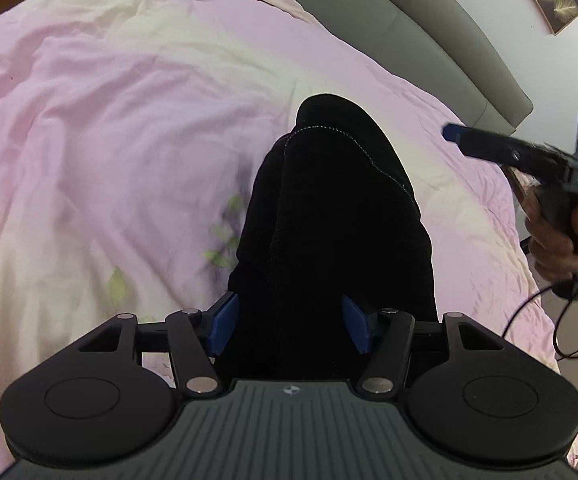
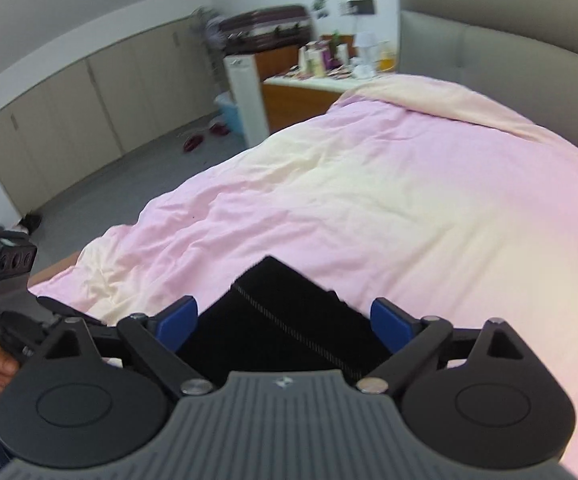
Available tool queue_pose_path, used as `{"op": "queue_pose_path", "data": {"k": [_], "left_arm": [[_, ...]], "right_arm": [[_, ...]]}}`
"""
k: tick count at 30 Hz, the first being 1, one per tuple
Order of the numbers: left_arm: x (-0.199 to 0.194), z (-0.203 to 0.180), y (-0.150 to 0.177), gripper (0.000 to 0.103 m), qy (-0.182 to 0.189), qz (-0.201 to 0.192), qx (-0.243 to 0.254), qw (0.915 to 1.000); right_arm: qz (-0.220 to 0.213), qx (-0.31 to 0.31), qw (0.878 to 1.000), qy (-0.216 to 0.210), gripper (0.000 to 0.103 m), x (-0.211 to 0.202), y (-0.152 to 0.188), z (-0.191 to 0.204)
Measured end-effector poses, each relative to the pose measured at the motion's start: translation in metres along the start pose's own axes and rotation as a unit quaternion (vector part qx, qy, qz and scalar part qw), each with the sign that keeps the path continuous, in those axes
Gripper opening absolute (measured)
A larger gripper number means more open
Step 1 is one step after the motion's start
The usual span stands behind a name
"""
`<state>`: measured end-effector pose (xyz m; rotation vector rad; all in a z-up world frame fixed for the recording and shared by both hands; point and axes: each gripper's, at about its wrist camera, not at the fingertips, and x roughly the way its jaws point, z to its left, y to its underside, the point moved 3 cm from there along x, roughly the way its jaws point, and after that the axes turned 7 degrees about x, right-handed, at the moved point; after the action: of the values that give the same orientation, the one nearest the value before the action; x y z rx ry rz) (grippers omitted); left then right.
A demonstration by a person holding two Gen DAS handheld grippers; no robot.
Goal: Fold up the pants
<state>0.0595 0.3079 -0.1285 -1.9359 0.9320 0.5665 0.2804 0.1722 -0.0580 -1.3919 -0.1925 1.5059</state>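
Observation:
Black folded pants point(image 1: 329, 216) lie on the pink and cream duvet point(image 1: 109, 140), a pale stitched seam curving over their far end. My left gripper point(image 1: 291, 328) hangs low over their near end, its blue pads point(image 1: 223, 326) on either side of the cloth. The fabric spreads past the right-hand pad, and I see no pinch. My right gripper point(image 2: 287, 320) is raised above a corner of the pants point(image 2: 289, 304) that has a zipper line. Its jaws are wide apart and hold nothing. In the left wrist view, the right gripper point(image 1: 453, 133) sits off to the right of the pants, held by a hand point(image 1: 557, 240).
A grey padded headboard point(image 2: 509, 48) closes the far end of the bed. Beyond the bed's left side stand a cluttered wooden nightstand point(image 2: 321, 80), a white tower unit point(image 2: 245, 96) and beige cabinets point(image 2: 89, 112). Red slippers point(image 2: 205, 136) lie on the floor. A black cable point(image 1: 545, 320) hangs at the right.

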Motion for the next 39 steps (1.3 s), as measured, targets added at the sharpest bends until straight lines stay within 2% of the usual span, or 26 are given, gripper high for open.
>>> {"op": "queue_pose_path", "data": {"k": [4, 7, 8, 9, 10, 11, 12, 14, 18, 21, 23, 25, 28, 32, 36, 39], "left_arm": [[0.018, 0.009, 0.007, 0.071, 0.067, 0.031, -0.037, 0.9966], [0.023, 0.006, 0.009, 0.071, 0.097, 0.041, -0.028, 0.994], [0.025, 0.004, 0.011, 0.068, 0.102, 0.045, -0.021, 0.9935], [0.027, 0.002, 0.013, 0.054, 0.104, 0.047, -0.012, 0.9934], [0.026, 0.0, 0.013, 0.05, 0.104, 0.046, -0.002, 0.9935], [0.023, -0.002, 0.013, 0.044, 0.106, 0.041, 0.006, 0.9935], [0.02, -0.004, 0.012, 0.038, 0.114, 0.036, 0.012, 0.9928], [0.008, -0.01, 0.01, 0.036, 0.131, 0.02, 0.02, 0.9909], [-0.02, -0.014, 0.004, 0.036, 0.16, -0.021, 0.035, 0.9863], [-0.02, -0.001, 0.002, 0.036, 0.139, -0.017, 0.017, 0.99], [-0.009, 0.006, 0.004, 0.041, 0.096, 0.006, 0.012, 0.9953], [0.009, 0.005, 0.009, 0.045, 0.046, 0.038, 0.034, 0.9976], [0.022, 0.007, 0.013, 0.049, 0.032, 0.054, 0.038, 0.9973], [0.027, 0.014, 0.013, 0.059, 0.016, 0.057, 0.037, 0.9975], [0.028, 0.016, 0.012, 0.071, 0.008, 0.058, 0.041, 0.9974], [0.028, 0.018, 0.011, 0.073, 0.024, 0.054, 0.034, 0.9976]], "right_arm": [[0.07, -0.01, 0.997, -0.019, 0.091, 0.055, -0.021, -0.003], [0.114, -0.03, 0.993, -0.028, 0.091, 0.089, -0.021, 0.001], [0.127, -0.032, 0.991, -0.032, 0.081, 0.097, -0.019, 0.002], [0.132, -0.038, 0.99, -0.037, 0.053, 0.101, -0.016, 0.004], [0.131, -0.047, 0.989, -0.044, 0.049, 0.103, -0.014, 0.007], [0.128, -0.054, 0.989, -0.052, 0.037, 0.102, -0.013, 0.01], [0.125, -0.057, 0.989, -0.063, 0.031, 0.098, -0.013, 0.012], [0.106, -0.034, 0.99, -0.087, 0.025, 0.085, -0.021, 0.01], [0.07, 0.011, 0.99, -0.119, 0.024, 0.062, -0.04, 0.012], [0.07, 0.048, 0.99, -0.115, 0.021, 0.075, -0.051, 0.014], [0.095, 0.054, 0.991, -0.081, 0.021, 0.101, -0.052, 0.015], [0.132, 0.061, 0.989, -0.041, 0.018, 0.135, -0.044, 0.012], [0.16, 0.062, 0.985, -0.01, 0.016, 0.174, -0.029, 0.006], [0.165, 0.087, 0.982, 0.017, 0.015, 0.198, -0.019, -0.005], [0.14, 0.072, 0.985, 0.069, 0.019, 0.197, -0.014, 0.005], [0.075, 0.063, 0.992, 0.079, 0.025, 0.165, -0.016, 0.018]]}}
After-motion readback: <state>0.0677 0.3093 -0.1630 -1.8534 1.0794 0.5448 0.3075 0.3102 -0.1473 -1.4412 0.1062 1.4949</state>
